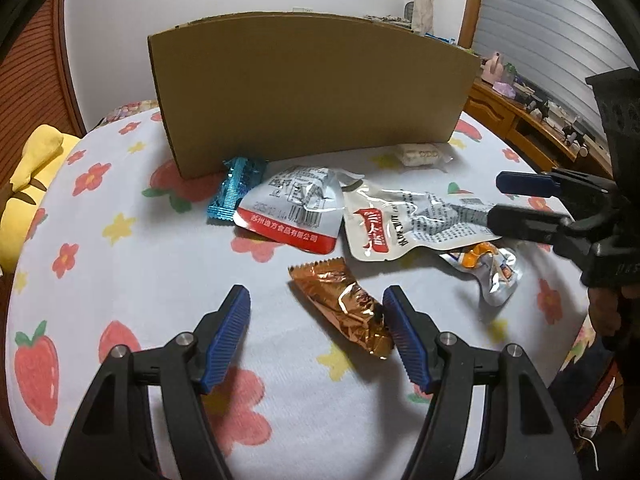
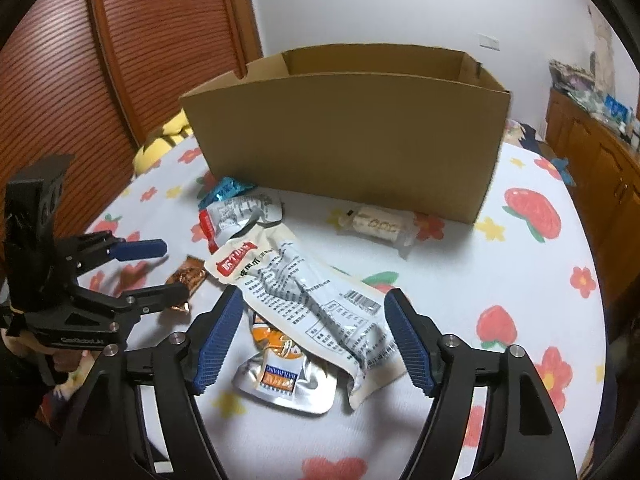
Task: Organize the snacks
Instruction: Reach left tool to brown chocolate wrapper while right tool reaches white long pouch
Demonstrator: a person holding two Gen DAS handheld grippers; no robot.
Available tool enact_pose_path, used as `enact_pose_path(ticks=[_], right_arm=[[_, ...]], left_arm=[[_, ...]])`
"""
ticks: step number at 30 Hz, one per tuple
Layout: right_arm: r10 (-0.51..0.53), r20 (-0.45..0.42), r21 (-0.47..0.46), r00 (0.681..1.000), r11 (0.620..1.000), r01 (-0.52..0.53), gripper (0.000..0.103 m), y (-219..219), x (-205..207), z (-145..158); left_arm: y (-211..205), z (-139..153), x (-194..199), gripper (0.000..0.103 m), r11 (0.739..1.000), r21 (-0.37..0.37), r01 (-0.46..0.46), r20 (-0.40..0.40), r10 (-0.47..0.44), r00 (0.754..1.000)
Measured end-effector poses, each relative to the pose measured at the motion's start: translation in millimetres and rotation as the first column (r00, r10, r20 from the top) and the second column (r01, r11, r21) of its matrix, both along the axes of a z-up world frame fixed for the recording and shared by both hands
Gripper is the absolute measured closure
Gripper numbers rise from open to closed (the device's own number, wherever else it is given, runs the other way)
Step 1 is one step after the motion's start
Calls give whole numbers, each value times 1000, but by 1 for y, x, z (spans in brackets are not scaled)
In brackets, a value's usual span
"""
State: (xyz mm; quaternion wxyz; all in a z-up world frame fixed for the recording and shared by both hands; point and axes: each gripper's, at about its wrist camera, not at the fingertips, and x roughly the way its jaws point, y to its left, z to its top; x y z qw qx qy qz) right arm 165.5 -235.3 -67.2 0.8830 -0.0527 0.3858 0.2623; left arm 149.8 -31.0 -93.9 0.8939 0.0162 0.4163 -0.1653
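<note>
White cloth printed with strawberries and flowers (image 1: 120, 272) covers the surface, and an open cardboard box (image 1: 312, 88) stands at the upper middle of both views. Snacks lie scattered just in front of it: a blue foil packet (image 1: 236, 190) touching the box's lower left corner, a silver pouch with a red band (image 1: 296, 212) beside it, a long cream pouch (image 2: 304, 292) overlapping a silver-and-orange pouch (image 2: 280, 368), a small pale wrapped bar (image 2: 378, 222) near the box's front wall, and a copper foil packet (image 1: 344, 304). At the bottom of the left wrist view, the left hand-held gripper (image 1: 316, 320) is spread wide, holding nothing, with the copper packet lying between its fingers, close against the right one. Low in the right wrist view, the right hand-held gripper (image 2: 314, 320) also stands wide open and empty, straddling the cream and orange pouches. A yellow plush (image 1: 28, 184) sits at the left edge.
</note>
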Motion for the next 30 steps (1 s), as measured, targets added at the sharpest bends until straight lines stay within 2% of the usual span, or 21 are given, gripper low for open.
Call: enact_pose_path(ticks=[6, 12, 15, 24, 30], right_arm=[[68, -25, -67, 997, 995, -69, 24, 19, 14, -13], [119, -56, -132, 991, 983, -125, 20, 30, 23, -21], [139, -61, -161, 988, 976, -147, 20, 35, 25, -23], [144, -83, -183, 986, 970, -157, 15, 42, 36, -31], [143, -49, -197, 988, 969, -150, 13, 44, 35, -35]], left_arm=[[4, -1, 3, 36, 1000, -11, -4, 1, 4, 1000], [4, 0, -1, 55, 1000, -27, 7, 15, -7, 1000], [4, -1, -1, 59, 999, -28, 20, 26, -19, 999], [5, -1, 1, 57, 999, -32, 22, 27, -21, 999], [4, -2, 0, 56, 1000, -25, 12, 31, -11, 999]])
